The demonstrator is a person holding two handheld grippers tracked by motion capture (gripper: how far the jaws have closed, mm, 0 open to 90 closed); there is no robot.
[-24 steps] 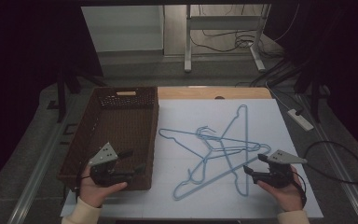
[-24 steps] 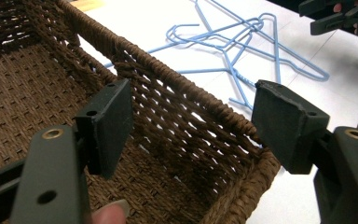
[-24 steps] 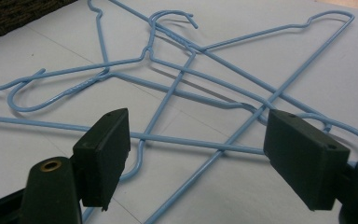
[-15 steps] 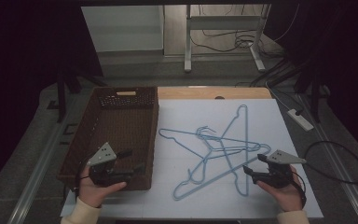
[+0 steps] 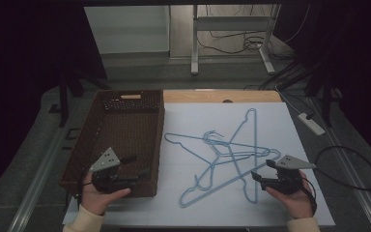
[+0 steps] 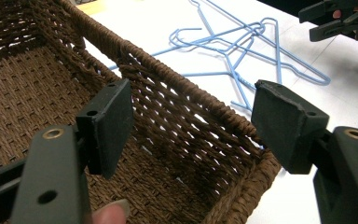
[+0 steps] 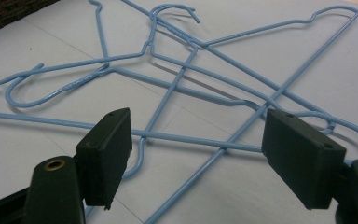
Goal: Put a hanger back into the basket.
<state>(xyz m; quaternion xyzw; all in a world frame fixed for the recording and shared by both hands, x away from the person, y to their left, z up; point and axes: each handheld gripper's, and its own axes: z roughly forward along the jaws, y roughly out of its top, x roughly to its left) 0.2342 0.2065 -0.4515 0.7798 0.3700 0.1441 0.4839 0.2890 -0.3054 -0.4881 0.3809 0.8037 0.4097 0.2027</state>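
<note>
At the left side of the table, the high view shows a brown woven basket (image 5: 125, 130), and the left gripper (image 5: 134, 165) hangs over its near right corner, held by the person's left hand (image 5: 99, 198). From above, its jaws look only like two short dark bars. The left gripper view is clearer: the left gripper (image 6: 193, 119) has its jaws spread wide and they hold nothing, with the right wall of the basket (image 6: 186, 112) passing between them. This view also shows the weave of the basket floor.

On the white sheet (image 5: 212, 212) to the right of the basket lie the blue wire hangers (image 5: 222, 154), crossing over each other in a loose pile. Only from above can the whole pile be seen, well apart from the basket rim.

At the right, the right gripper (image 5: 262, 170) sits just beside the near right edge of the pile, in the person's right hand (image 5: 294, 200). The right gripper view shows the right gripper (image 7: 196, 154) with jaws released and wide, above the hangers (image 7: 191, 84), gripping none of them. The twisted necks and hooks of the hangers are visible here.
</note>
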